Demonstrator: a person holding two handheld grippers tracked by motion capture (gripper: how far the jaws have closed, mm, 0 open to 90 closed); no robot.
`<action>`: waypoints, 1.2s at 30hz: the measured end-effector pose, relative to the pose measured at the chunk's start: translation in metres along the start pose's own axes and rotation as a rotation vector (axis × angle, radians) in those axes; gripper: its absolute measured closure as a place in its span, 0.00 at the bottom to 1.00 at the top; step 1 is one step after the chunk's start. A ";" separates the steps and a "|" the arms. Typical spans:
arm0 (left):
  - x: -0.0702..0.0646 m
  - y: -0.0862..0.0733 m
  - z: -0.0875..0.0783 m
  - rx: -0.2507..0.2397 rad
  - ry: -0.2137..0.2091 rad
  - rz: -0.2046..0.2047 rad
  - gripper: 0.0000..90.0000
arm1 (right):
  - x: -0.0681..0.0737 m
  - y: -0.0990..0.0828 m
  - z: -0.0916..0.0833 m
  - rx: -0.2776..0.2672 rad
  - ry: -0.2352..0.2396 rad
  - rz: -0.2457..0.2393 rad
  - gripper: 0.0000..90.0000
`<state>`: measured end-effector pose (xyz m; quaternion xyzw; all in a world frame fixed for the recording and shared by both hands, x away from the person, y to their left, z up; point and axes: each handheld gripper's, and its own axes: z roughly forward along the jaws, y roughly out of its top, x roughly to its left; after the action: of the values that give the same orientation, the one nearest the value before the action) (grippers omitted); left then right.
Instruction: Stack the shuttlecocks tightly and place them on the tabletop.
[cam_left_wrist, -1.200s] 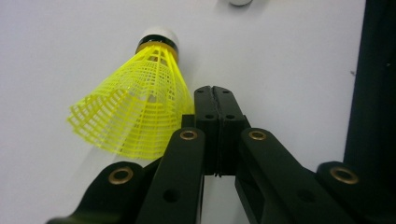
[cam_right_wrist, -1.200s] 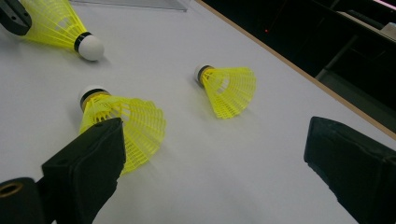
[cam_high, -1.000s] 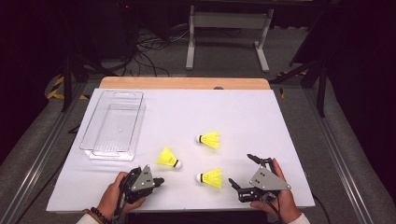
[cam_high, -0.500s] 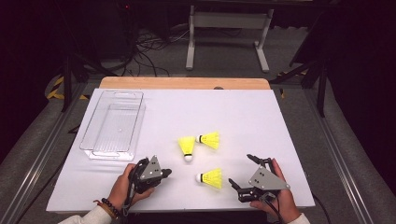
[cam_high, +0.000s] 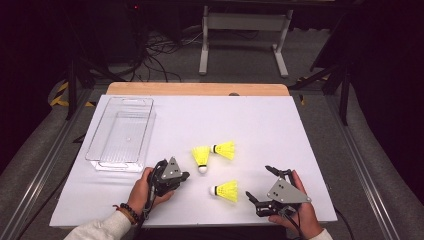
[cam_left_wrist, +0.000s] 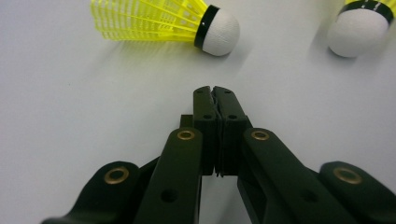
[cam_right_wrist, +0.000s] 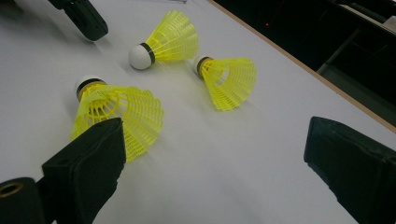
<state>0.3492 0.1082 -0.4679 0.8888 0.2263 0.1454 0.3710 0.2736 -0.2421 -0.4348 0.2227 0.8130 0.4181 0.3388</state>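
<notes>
Three shuttlecocks lie near the worktop's front edge; left gripper (cam_high: 184, 176), jaws closed empty, faces the nearest shuttlecock (cam_high: 201, 157); right gripper (cam_high: 260, 187) gapes wide. Next: open, grasp.

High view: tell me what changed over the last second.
The left gripper, jaws shut and empty, slid right across the table and pushed one shuttlecock right and away from the person, until it lies against the far shuttlecock. The near shuttlecock, the right gripper with its jaws open, and the clear tray stayed put.
</notes>
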 end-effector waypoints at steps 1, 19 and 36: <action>0.001 0.001 0.001 -0.002 0.001 -0.004 0.99 | 0.000 0.000 0.000 0.002 -0.001 -0.004 0.07; 0.001 0.017 0.018 -0.045 0.009 -0.177 0.31 | 0.000 -0.002 0.001 0.020 -0.001 -0.004 0.07; -0.003 0.043 0.048 0.001 0.092 -0.277 0.20 | -0.002 -0.003 0.001 0.026 -0.010 0.003 0.07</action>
<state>0.3794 0.0512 -0.4700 0.8418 0.3636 0.1332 0.3762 0.2755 -0.2445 -0.4372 0.2306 0.8162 0.4069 0.3392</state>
